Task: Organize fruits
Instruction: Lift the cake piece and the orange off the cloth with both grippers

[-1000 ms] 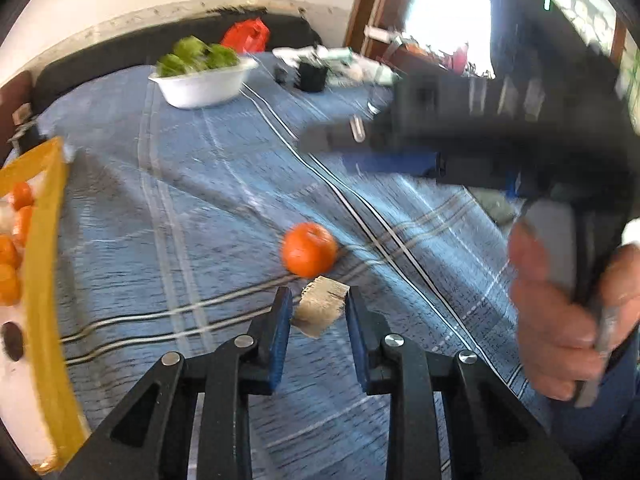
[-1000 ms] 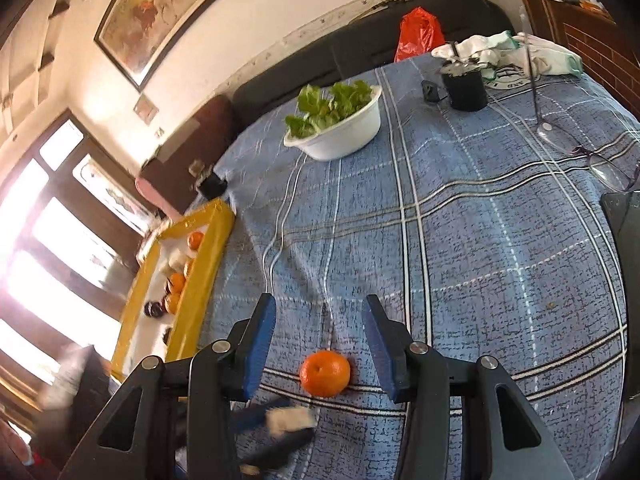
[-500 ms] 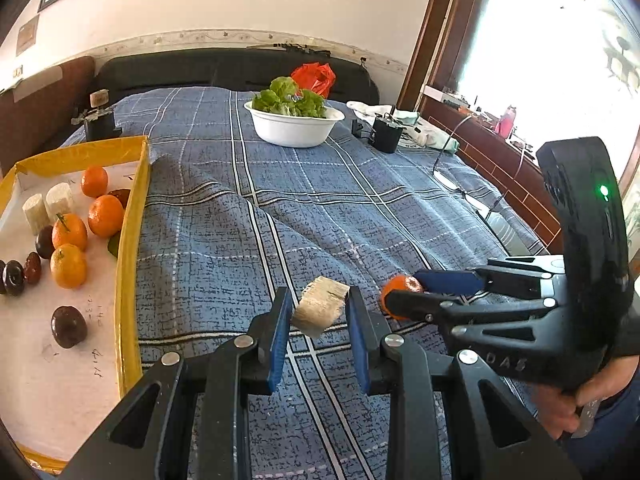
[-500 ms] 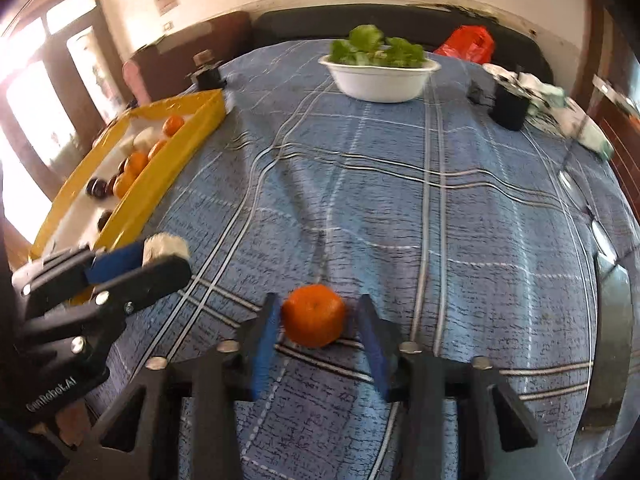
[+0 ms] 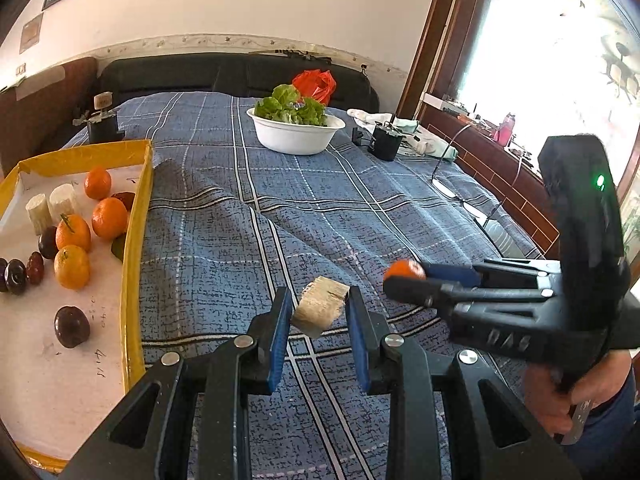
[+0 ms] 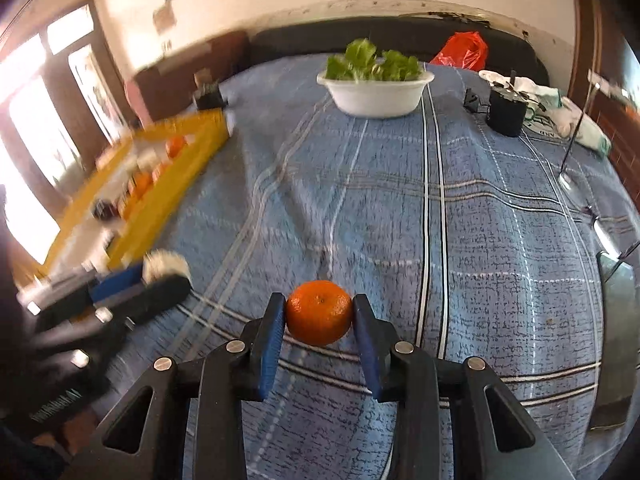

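Right tool [image 6: 319,320] pinches the tangerine [image 6: 319,312] across its firm, smooth middle; left tool [image 5: 318,312] grips a light, fibrous pale chunk [image 5: 319,311].

Black fingers [image 5: 404,354], blue pads [image 5: 277,342]

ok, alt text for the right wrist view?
The right hand-held gripper grips a round orange tangerine between its blue pads above a blue plaid cloth. Left, blurred: the left hand-held gripper holding a pale fibrous chunk, and a yellow-rimmed tray of fruit.
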`<move>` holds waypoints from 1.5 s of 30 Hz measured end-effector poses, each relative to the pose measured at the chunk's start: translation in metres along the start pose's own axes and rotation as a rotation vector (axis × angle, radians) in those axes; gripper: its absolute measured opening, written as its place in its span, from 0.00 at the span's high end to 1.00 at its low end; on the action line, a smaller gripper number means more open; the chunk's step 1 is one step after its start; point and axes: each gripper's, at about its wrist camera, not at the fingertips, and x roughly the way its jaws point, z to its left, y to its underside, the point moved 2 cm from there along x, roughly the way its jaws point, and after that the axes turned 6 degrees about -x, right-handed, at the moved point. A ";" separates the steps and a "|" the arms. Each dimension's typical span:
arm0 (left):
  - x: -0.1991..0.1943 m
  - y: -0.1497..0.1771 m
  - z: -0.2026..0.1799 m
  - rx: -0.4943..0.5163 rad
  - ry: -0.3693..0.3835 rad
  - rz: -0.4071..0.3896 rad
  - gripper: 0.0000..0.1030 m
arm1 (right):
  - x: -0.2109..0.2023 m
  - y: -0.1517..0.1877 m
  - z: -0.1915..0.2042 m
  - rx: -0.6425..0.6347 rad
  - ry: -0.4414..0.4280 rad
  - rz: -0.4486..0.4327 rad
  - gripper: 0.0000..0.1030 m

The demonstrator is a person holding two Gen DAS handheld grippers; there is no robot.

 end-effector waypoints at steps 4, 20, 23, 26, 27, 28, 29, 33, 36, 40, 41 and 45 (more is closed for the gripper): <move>-0.002 0.000 -0.001 0.003 0.006 -0.008 0.74 | -0.001 -0.001 0.002 0.021 -0.012 -0.030 0.64; -0.011 -0.002 0.001 -0.006 -0.007 -0.056 0.74 | -0.010 -0.002 0.006 0.021 -0.035 -0.098 0.64; -0.012 -0.003 0.002 -0.011 -0.010 -0.063 0.74 | -0.011 -0.003 0.005 0.027 -0.034 -0.102 0.64; -0.013 -0.004 0.002 -0.013 -0.013 -0.066 0.74 | -0.011 -0.003 0.005 0.027 -0.034 -0.103 0.64; -0.013 -0.004 0.002 -0.013 -0.014 -0.070 0.74 | -0.011 -0.003 0.004 0.026 -0.033 -0.103 0.64; -0.014 -0.004 0.002 -0.014 -0.015 -0.073 0.74 | -0.011 -0.003 0.004 0.027 -0.033 -0.103 0.64; -0.014 -0.004 0.003 -0.014 -0.019 -0.078 0.74 | -0.011 -0.003 0.005 0.027 -0.034 -0.102 0.64; -0.015 -0.003 0.002 -0.011 -0.029 -0.084 0.74 | -0.012 -0.003 0.003 0.032 -0.032 -0.103 0.64; -0.015 -0.002 0.001 -0.006 -0.032 -0.084 0.74 | -0.012 -0.003 0.003 0.032 -0.028 -0.103 0.64; -0.014 -0.003 0.001 -0.002 -0.031 -0.083 0.74 | -0.011 -0.003 0.003 0.030 -0.028 -0.101 0.64; -0.014 -0.003 0.001 -0.002 -0.031 -0.083 0.74 | -0.011 -0.003 0.003 0.031 -0.029 -0.101 0.64; -0.014 -0.003 0.001 -0.002 -0.033 -0.084 0.74 | -0.010 -0.003 0.004 0.028 -0.025 -0.100 0.64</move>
